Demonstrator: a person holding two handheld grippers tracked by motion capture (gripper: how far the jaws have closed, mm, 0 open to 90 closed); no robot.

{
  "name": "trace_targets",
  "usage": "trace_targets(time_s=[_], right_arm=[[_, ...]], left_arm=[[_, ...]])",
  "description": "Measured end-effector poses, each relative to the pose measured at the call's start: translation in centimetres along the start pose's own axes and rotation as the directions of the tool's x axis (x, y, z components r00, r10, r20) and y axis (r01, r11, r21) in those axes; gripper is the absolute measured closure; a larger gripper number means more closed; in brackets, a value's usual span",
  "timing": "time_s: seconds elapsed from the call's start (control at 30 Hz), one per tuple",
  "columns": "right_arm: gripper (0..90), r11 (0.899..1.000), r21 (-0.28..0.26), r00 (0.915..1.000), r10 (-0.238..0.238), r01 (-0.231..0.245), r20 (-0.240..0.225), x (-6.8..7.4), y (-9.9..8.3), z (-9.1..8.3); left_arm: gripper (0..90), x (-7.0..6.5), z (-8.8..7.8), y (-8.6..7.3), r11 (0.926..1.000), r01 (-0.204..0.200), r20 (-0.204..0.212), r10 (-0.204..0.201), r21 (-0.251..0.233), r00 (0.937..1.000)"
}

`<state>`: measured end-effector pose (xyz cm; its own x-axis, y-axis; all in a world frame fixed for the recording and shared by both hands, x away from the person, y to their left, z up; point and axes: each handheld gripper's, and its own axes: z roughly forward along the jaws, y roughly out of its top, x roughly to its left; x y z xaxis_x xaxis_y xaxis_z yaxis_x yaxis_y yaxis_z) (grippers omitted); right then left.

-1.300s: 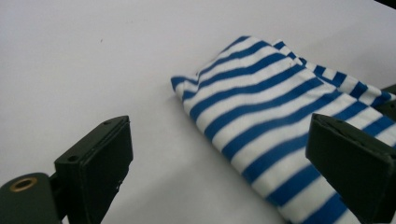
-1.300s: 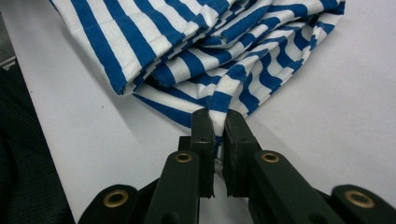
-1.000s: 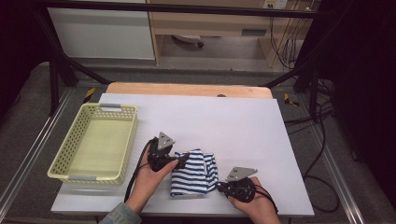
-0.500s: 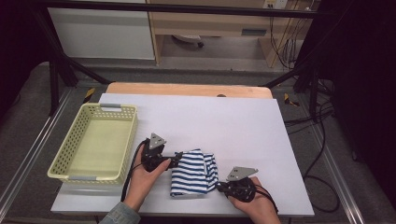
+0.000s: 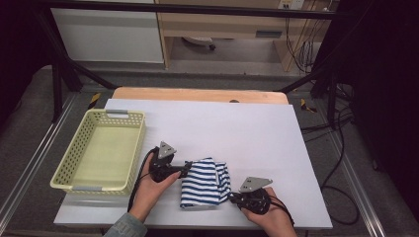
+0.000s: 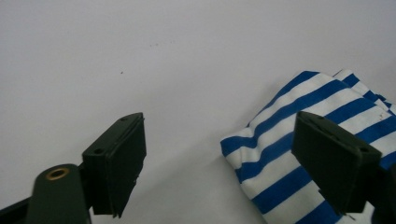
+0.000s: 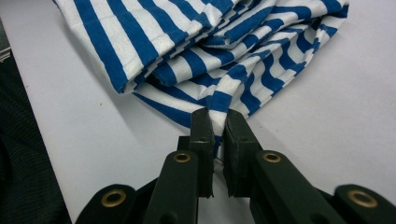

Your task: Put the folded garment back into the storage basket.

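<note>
Basket (image 5: 101, 150): a pale yellow perforated basket stands on the left part of the white desk (image 5: 257, 133), well apart from the cloth, with nothing visible in it.

Left tool (image 5: 184, 169): held in the person's left hand (image 5: 150, 190), it lies low at the left edge of the striped cloth (image 5: 205, 181). In the left gripper view its jaws stand apart, one over bare desk, the other over the cloth's folded edge (image 6: 280, 154); they have just been closing a little, and no fabric is pinched between them yet.

Striped cloth: a blue-and-white folded bundle, lying near the front edge of the desk between the two tools, right of the basket.

Right tool (image 5: 233, 198): held in the right hand (image 5: 269, 217) at the bundle's lower right corner. In the right gripper view (image 7: 217, 135) the jaws are pressed together on a bunched corner of the fabric (image 7: 219, 100).

Step in hand: judged from this, the left tool is about to take the left edge while the right one anchors its corner.

Doing it well: slide the lower jaw under the fold so all layers come between the pads, then close fully before lifting. How many layers sit at that edge is hard to tell from here, so a deeper bite seems safer. Keep the right clamp steady to avoid unfolding the bundle.
</note>
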<state>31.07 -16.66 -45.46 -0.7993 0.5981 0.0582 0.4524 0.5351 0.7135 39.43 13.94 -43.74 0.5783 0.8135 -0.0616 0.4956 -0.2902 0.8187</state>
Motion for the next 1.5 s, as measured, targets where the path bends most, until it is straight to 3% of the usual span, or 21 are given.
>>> trace_targets(time_s=[0.07, 0.2, 0.37, 0.4, 0.6, 0.67, 0.8, 0.9, 1.03, 1.07, 1.1, 1.17, 1.33, 1.5], right_arm=[[83.5, 1.0, -0.001, 1.0, -0.004, 0.004, 0.0, 0.0, 0.0, 0.0], [83.4, 1.0, -0.002, 1.0, -0.001, 0.001, -0.005, -0.1, 0.0, 0.0], [83.4, 1.0, -0.001, 1.0, -0.003, 0.003, -0.002, -0.1, 0.0, 0.0], [83.4, 1.0, -0.001, 1.0, -0.003, 0.003, -0.002, 0.0, 0.0, 0.0], [83.4, 1.0, -0.001, 1.0, -0.005, 0.005, -0.001, 0.0, 0.0, 0.0], [83.3, 1.0, 0.0, 1.0, -0.002, 0.002, -0.003, 0.0, 0.0, 0.0], [83.2, 1.0, 0.0, 1.0, -0.003, 0.003, -0.002, 0.0, 0.0, 0.0], [83.2, 1.0, 0.0, 1.0, -0.003, 0.003, -0.002, 0.0, 0.0, 0.0], [83.1, 1.0, 0.0, 1.0, -0.003, 0.003, -0.001, 0.0, 0.0, 0.0], [83.2, 1.0, 0.001, 1.0, -0.001, 0.001, -0.001, 0.0, 0.0, 0.0], [83.2, 1.0, 0.001, 1.0, -0.001, 0.001, 0.0, 0.0, 0.0, 0.0], [83.2, 1.0, 0.002, 1.0, -0.001, 0.001, 0.002, 0.0, 0.1, 0.0], [84.3, 0.999, 0.0, 0.9988, -0.048, 0.048, 0.008, 0.6, 0.4, 0.2], [84.4, 0.999, -0.016, 0.9987, -0.049, 0.049, -0.014, 1.0, 1.0, -0.1]], left_arm=[[24.5, 0.2, 0.0, 0.0, 0.9999, 0.008, -0.014, -0.008, -0.009, 0.9999], [36.7, 0.4, 0.1, 0.0, 0.9994, 0.033, -0.004, -0.033, -0.009, 0.9994], [43.0, -0.2, 1.0, -0.2, 0.9981, 0.052, 0.05, -0.054, 0.032, 0.9973], [43.7, -0.5, 1.4, -0.4, 0.9977, 0.03, 0.019, -0.031, 0.061, 0.9993], [50.1, 0.1, 1.5, -0.5, 0.9977, 0.05, -0.028, -0.048, 0.045, 0.9984], [51.8, 0.2, 1.7, -0.6, 0.9963, 0.063, -0.006, -0.062, 0.058, 0.998], [51.6, -0.5, 1.9, -0.8, 0.9959, 0.036, 0.034, -0.039, 0.083, 0.9987], [50.3, -0.8, 1.9, -0.8, 0.9962, 0.003, 0.023, -0.005, 0.087, 0.9997], [51.9, -0.8, 2.1, -1.0, 0.9953, 0.006, 0.05, -0.011, 0.096, 0.9987], [65.6, -0.9, 2.1, -1.0, 0.9952, 0.012, 0.099, -0.022, 0.097, 0.9949], [72.5, -0.9, 2.1, -1.0, 0.9952, 0.012, 0.099, -0.022, 0.097, 0.9949], [73.5, -1.0, 2.0, -1.0, 0.9953, 0.002, 0.108, -0.012, 0.097, 0.9941], [85.8, -0.7, 1.8, -0.9, 0.9972, 0.026, 0.114, -0.034, 0.07, 0.9929], [86.4, -0.8, 0.9, 0.1, 0.9988, 0.037, 0.126, -0.041, 0.032, 0.9912]])
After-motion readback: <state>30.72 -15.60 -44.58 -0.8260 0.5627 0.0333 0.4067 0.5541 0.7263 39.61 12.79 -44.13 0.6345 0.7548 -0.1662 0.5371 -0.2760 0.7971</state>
